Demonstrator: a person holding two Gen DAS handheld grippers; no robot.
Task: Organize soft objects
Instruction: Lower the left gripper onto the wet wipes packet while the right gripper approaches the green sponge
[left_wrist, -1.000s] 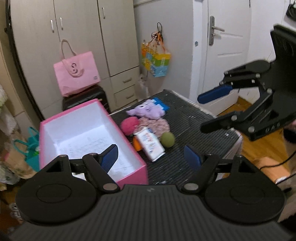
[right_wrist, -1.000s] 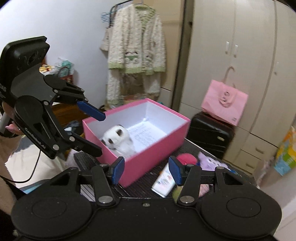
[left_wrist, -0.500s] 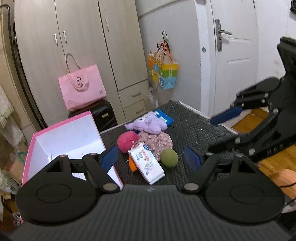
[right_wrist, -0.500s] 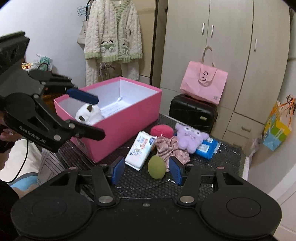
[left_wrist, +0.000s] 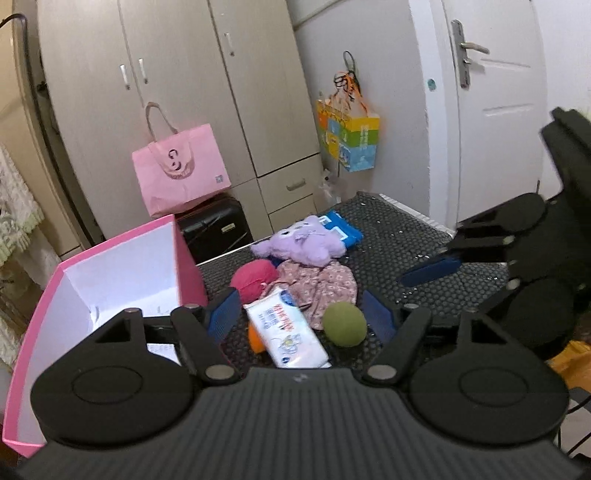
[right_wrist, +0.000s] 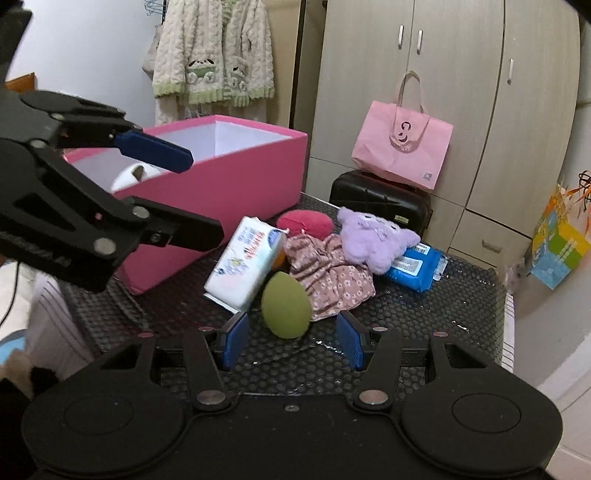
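Between my right tool pads, standing apart and empty, I am lining up the green sponge egg on the desk: light, squashy; gripping its wider middle. My left tool is closing, empty.

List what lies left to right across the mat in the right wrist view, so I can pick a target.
pink box → white wipes pack → green egg-shaped sponge → floral cloth → purple plush → blue wipes pack
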